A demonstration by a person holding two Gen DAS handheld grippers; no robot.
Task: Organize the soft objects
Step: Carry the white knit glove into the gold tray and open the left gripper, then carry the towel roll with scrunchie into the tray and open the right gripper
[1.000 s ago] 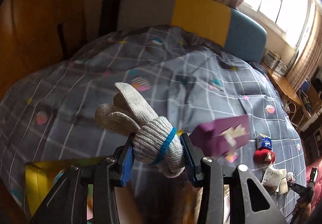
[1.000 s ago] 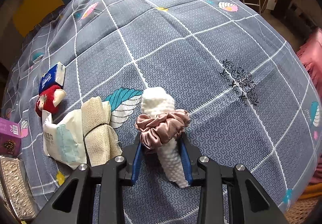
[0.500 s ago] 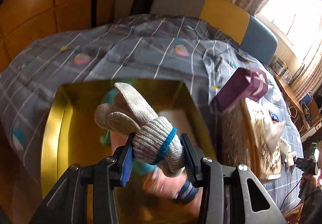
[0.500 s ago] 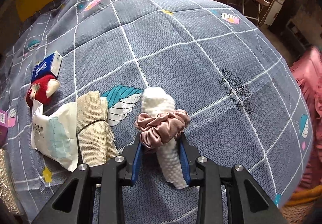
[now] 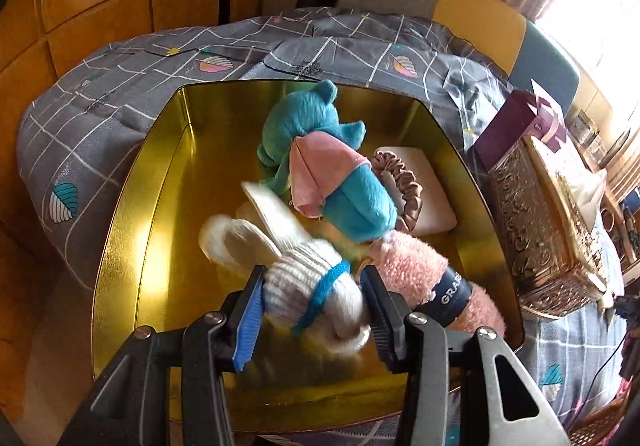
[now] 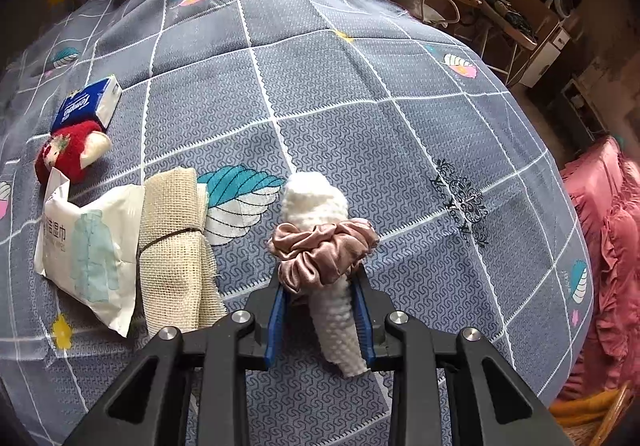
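Knitted grey glove has been carried from above the bedspread to over the gold tin.

It is kept clamped in the left claw, low in the frame, beside the teal plush already stored; release is judged next. The white towel roll is held unmoved, pinched in the right claw, over the bed.

Right tongs clamped on white rolled cloth with pink scrunchie around it, above bedspread.
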